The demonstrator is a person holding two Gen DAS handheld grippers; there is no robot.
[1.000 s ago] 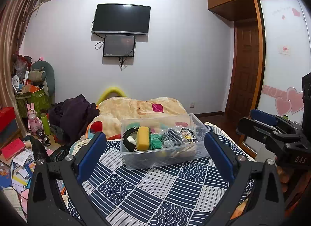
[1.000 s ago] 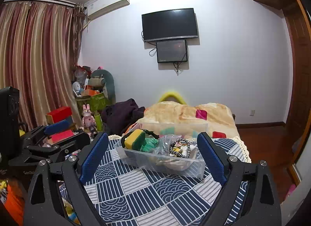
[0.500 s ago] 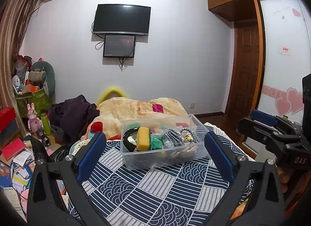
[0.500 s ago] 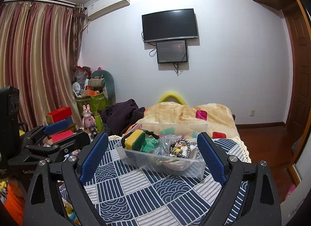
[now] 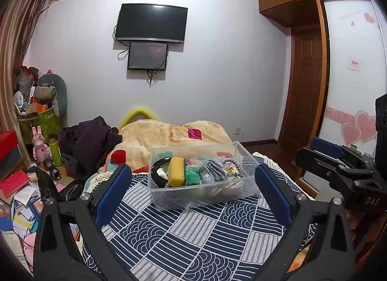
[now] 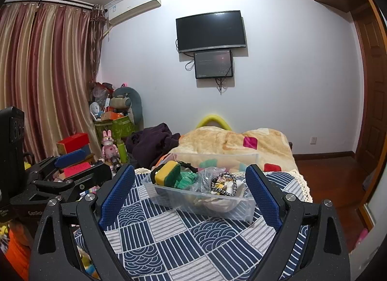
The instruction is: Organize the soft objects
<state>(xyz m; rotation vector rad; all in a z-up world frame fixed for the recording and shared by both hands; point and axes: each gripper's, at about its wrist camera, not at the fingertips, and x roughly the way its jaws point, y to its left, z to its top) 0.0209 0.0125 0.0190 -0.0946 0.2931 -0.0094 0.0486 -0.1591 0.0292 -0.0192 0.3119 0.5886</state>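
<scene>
A clear plastic bin stands on a table with a navy and grey patterned cloth. In it lie a yellow and green sponge, green cloth, a grey scrubber, a black ring and beaded bands. My left gripper is open and empty, held short of the bin. My right gripper is open and empty, also short of it. Each gripper shows at the edge of the other's view.
Behind the table is a bed with a tan blanket and dark clothes. Boxes, books and toys clutter the floor at left. A wooden door and wardrobe stand at right.
</scene>
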